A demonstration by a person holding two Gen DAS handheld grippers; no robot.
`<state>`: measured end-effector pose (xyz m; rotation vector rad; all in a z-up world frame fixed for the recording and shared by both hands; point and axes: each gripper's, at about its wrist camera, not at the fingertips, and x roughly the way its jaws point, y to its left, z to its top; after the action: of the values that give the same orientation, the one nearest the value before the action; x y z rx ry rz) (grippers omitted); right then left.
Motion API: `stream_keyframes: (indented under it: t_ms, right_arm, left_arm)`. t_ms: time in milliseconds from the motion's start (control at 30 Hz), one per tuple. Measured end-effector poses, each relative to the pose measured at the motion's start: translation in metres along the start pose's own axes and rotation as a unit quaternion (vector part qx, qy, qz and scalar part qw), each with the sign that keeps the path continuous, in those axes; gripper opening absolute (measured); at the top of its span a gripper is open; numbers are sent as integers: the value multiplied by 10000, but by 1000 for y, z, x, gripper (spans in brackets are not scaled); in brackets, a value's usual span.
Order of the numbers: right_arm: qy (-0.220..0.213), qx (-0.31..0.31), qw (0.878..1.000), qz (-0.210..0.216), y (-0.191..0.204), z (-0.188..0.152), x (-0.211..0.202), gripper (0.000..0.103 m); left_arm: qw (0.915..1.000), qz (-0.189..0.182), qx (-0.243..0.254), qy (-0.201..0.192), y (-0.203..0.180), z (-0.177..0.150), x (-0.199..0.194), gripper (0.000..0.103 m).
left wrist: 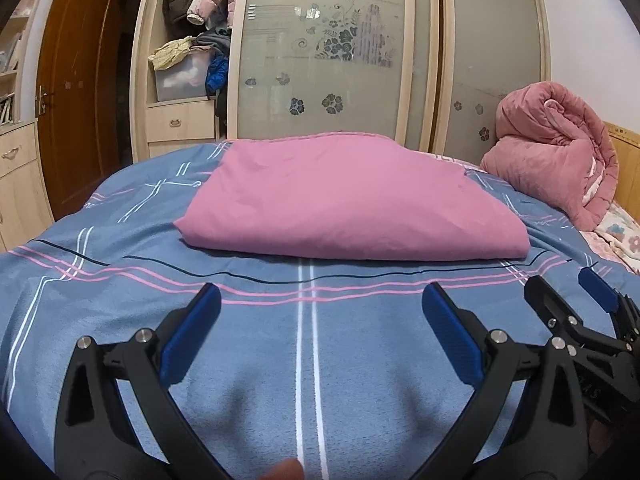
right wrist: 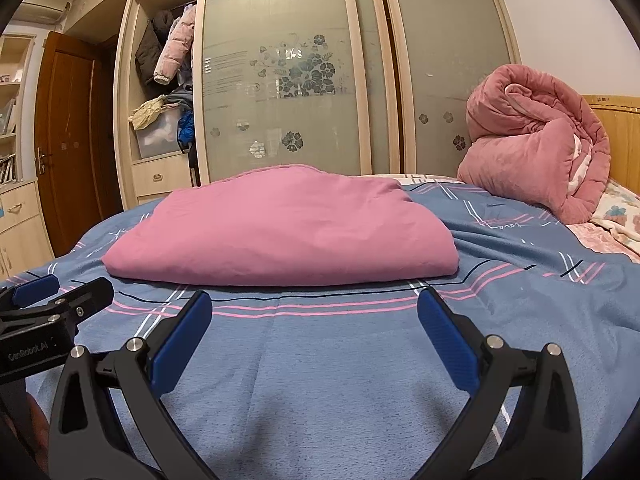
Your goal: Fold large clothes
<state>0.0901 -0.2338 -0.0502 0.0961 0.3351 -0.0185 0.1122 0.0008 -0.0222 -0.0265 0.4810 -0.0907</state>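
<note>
Here the folded pink sheet [left wrist: 352, 200] lies on the blue striped bedspread [left wrist: 240, 340]; left gripper [left wrist: 320, 312] and right gripper [right wrist: 314, 320], near it, gape empty

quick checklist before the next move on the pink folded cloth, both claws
1. Left claw open and empty: ok.
2. Right claw open and empty: ok.
3. Pink folded cloth lies flat on the blue bedspread, near edge facing both claws: ok.
4. Nothing lies between the claws and that near edge: ok.
5. Rolled pink quilt sits apart from the cloth: ok.
6. Far edges of the cloth aligned: cannot tell, hidden behind its top.
</note>
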Motion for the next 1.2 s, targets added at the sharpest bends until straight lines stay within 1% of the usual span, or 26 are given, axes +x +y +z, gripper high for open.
stream_keyframes:
  t_ms: [100,300,500,600,700,733,800,900,967,1200]
  right_arm:
    - [-14,18,10000,18,1,1,-1,102]
    - [-61,11,10000,25,2,2,-4,102]
    - [-67,40,10000,21,1,4,-5,102]
    - [-92,18,10000,18,2,5,-6,102]
    - [-117,10,9999,15,1,6,-7,102]
    - [-125,11,9999,13,1,6,-7,102]
    - [-125,19,9999,15,1,6,-7,102]
    - [-134,4,9999,18,1,7,-8,102]
    - [-140,-5,9999,18,1,7,-8,102]
    - [-181,-28,9998,14,2,8,-9,102]
  left_arm:
    - [10000,22,12,-90,0,2,-3,101]
    - [9999,-36,88,-108,-4,3,-5,101]
    - [9997,63,179,-170,-9,5,-9,101]
    - [9995,183,198,-187,-10,-2,-12,101]
    - [9999,-2,61,107,-9,-4,-6,101]
    - [9999,-41,19,142,-8,-5,-5,101]
    - [9999,-76,2,80,-7,-5,-6,101]
    - [9999,-38,33,-144,-7,-3,-13,101]
    - [9997,-73,-1,-220,-6,-2,-17,101]
    - [9998,-101,97,-166,-9,-1,-15,101]
